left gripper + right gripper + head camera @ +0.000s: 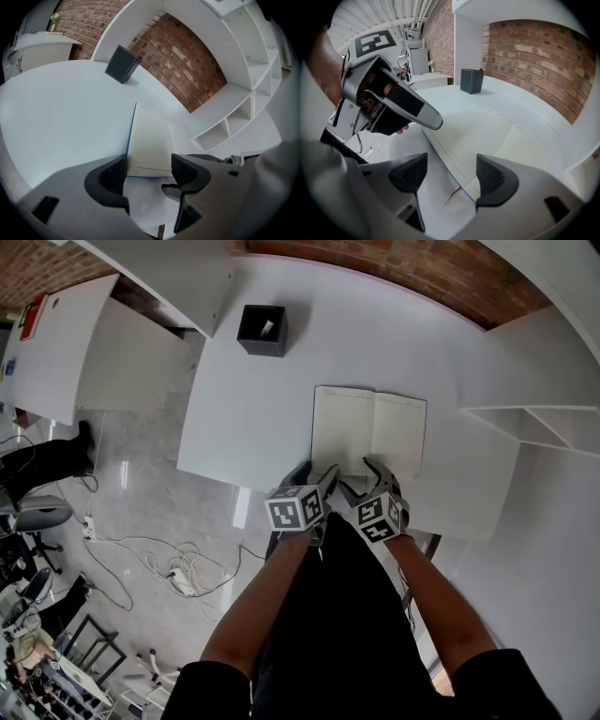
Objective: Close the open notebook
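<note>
White worktop [281,399] by a brick wall carries the open notebook [368,432] near its front edge, pages up, spine running away from the person. Both forearms reach forward side by side. The left gripper [327,476] and right gripper [373,469] are at the notebook's near edge, jaws apart and holding nothing. A black box [262,330] farther back holds something white.

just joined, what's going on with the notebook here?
A person holds a gripper in each hand at the near edge of the open notebook, which lies flat on the white table. The left gripper and the right gripper both have jaws apart and grip nothing. The closing has not begun. A black box stands farther back.
</note>
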A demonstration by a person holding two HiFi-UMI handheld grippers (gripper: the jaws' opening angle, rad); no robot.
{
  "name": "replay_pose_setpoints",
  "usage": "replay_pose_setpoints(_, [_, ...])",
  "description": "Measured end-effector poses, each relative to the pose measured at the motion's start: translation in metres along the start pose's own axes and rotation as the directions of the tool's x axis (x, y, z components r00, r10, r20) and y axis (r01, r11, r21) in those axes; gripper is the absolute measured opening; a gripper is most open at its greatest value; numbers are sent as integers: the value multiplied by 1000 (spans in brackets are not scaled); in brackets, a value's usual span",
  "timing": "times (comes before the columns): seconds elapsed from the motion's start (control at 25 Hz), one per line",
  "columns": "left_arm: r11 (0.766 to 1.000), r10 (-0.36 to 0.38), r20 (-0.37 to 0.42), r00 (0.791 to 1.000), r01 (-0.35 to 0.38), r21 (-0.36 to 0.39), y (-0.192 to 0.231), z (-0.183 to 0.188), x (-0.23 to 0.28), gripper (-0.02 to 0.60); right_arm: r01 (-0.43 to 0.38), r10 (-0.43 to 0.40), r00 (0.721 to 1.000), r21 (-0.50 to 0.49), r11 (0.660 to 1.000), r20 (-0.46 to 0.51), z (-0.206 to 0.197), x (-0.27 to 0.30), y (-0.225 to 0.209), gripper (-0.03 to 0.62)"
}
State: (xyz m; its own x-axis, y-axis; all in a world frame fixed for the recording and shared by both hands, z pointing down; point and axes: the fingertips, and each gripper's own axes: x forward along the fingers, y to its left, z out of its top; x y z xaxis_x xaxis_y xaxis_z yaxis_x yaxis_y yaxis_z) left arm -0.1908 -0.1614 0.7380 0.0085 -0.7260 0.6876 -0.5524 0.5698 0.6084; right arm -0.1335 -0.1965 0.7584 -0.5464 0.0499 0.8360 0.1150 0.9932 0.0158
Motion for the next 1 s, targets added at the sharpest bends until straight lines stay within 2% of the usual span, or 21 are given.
replay_pose_setpoints(0.44, [999, -42, 26, 999, 42, 5, -13, 8, -10, 291, 86, -86, 996, -58, 995, 3, 8, 4, -7, 319])
replay_pose_setpoints(0.68, [998, -63, 28, 998, 63, 5, -10, 8, -10, 291, 120, -119, 993, -94, 988, 16, 10, 4, -8, 250])
replay_pose_setpoints(0.8, [997, -77, 23, 997, 77, -17, -11, 7, -11, 291, 138, -137, 990, -144, 980, 19, 10, 0, -5, 214])
replay_pose_setpoints(0.92, [996, -87, 25, 996, 88, -32, -12, 9, -13, 291, 168, -171, 985, -238, 957, 5, 12, 1, -1, 184])
replay_pose_setpoints(1.0, [995, -93, 26, 995, 94, -34, -13, 12, -15, 291, 169, -177, 984, -261, 950, -5, 13, 4, 1, 204])
